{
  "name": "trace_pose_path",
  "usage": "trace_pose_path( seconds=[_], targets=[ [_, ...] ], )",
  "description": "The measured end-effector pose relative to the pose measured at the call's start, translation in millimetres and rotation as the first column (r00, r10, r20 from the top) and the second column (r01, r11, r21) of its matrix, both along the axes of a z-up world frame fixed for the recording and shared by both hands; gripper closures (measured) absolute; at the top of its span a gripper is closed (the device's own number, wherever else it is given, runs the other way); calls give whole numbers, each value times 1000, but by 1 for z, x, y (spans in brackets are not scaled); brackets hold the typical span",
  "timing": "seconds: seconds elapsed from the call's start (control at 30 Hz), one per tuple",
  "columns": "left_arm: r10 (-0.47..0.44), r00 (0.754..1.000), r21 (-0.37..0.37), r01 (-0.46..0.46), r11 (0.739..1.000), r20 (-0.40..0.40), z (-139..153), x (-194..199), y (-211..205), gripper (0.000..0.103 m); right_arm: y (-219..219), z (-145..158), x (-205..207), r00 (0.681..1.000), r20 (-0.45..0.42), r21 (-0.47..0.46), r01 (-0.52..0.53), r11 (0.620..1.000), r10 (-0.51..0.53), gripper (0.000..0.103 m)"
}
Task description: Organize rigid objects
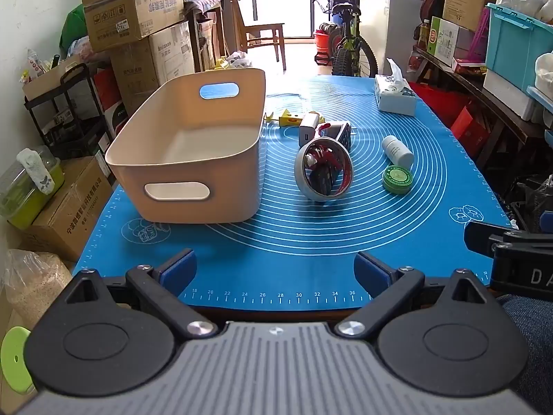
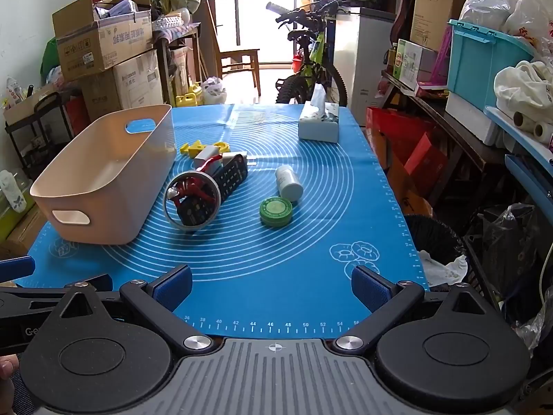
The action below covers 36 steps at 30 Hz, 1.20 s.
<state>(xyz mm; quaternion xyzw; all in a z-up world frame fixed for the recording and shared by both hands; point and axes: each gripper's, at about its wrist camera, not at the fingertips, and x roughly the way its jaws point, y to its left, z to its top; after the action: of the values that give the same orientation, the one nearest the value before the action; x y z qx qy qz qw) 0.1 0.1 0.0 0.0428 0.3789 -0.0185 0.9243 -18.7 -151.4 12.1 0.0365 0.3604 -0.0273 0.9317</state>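
We see the task's things gathered near the middle of the blue mat [image 1: 311, 242]. A tape roll [image 1: 323, 169] stands on edge, and through its hole we see part of a black remote [image 2: 232, 176] and something red. Just behind them lie a white charger [image 1: 308, 128] and a yellow piece [image 1: 289, 117]. At about 3 o'clock from the roll a white bottle [image 1: 397, 148] lies on its side, with a round green tin [image 1: 396, 180] just beside it, nearer to us; we cannot tell whether the two touch. At 9 o'clock from the roll stands the beige bin [image 1: 193, 159], with nothing in the part of its inside that we can see. A tissue box [image 1: 394, 95] sits well apart at the far right corner of the mat, around 1 o'clock.

Our left claw [image 1: 274, 271] hangs over the near edge of the table, its jaws spread wide with only mat between them. Our right claw [image 2: 271, 287] does likewise, wide apart and holding nothing. Boxes, a bicycle and shelves crowd the room around the table.
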Motion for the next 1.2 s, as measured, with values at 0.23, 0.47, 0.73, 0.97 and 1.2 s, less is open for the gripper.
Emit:
trace_pose_path(
  seconds=[0.23, 0.47, 0.73, 0.97, 1.2],
  targets=[
    [0, 1000, 0, 0, 1000, 0, 0, 0, 0, 6, 0, 0, 0, 1000, -1, -1, 0, 1000, 0, 5],
    [0, 1000, -1, 0, 1000, -2, 0, 0, 0, 6, 0, -1, 1, 1000, -1, -1, 0, 1000, 0, 5],
    [1, 1000, -3, -1, 1000, -4, 0, 0, 0, 6, 0, -1, 1, 1000, -2, -2, 0, 1000, 0, 5],
    [1, 1000, -4, -1, 1000, -5, 0, 0, 0, 6, 1, -1, 1, 1000, -2, -2, 0, 1000, 0, 5],
    [0, 1000, -8, 0, 1000, -4, -5, 1, 3, 6, 1, -1, 1, 1000, -2, -3, 0, 1000, 0, 5]
  ],
)
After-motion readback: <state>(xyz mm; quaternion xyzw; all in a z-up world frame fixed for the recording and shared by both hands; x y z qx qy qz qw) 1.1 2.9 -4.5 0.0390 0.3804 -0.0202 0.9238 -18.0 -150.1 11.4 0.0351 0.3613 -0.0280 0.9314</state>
